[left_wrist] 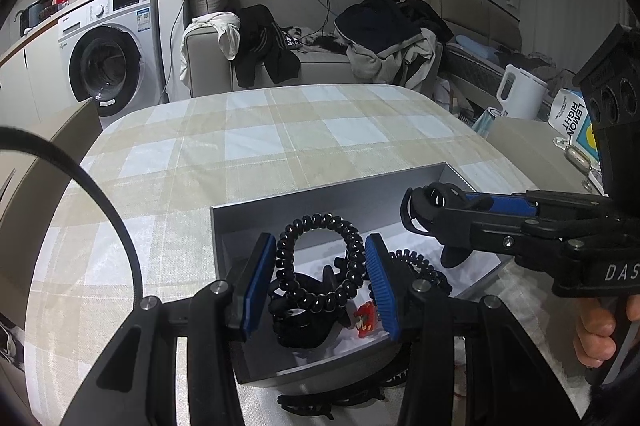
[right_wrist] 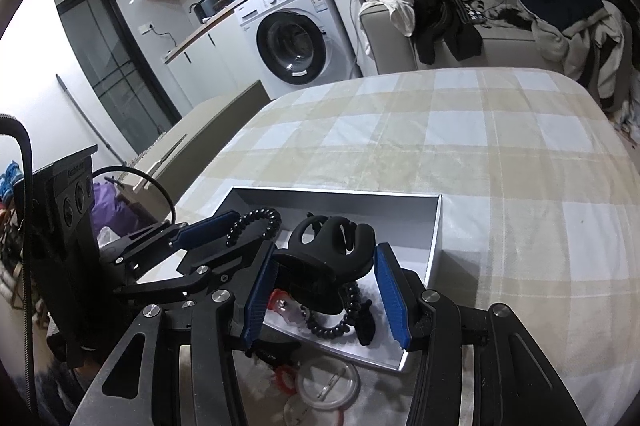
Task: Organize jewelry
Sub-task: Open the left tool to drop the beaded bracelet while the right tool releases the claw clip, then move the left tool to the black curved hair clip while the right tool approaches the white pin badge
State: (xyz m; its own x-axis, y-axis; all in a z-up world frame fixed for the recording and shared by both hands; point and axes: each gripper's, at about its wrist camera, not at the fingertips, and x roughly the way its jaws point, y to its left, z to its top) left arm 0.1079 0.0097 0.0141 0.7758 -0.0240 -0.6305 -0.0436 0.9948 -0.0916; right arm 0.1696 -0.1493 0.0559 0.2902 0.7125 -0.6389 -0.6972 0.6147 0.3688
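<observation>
A grey open box sits on the checked tablecloth. My left gripper hangs over the box, its blue pads closed on a black spiral hair tie; the tie also shows in the right wrist view. My right gripper holds a black claw hair clip between its pads above the box; it appears in the left wrist view. In the box lie another black spiral tie, a black clip and a small red piece.
On the cloth in front of the box lie clear round badges, a red ring and a black clip. A washing machine and a sofa with clothes stand beyond the table. A white kettle stands at the right.
</observation>
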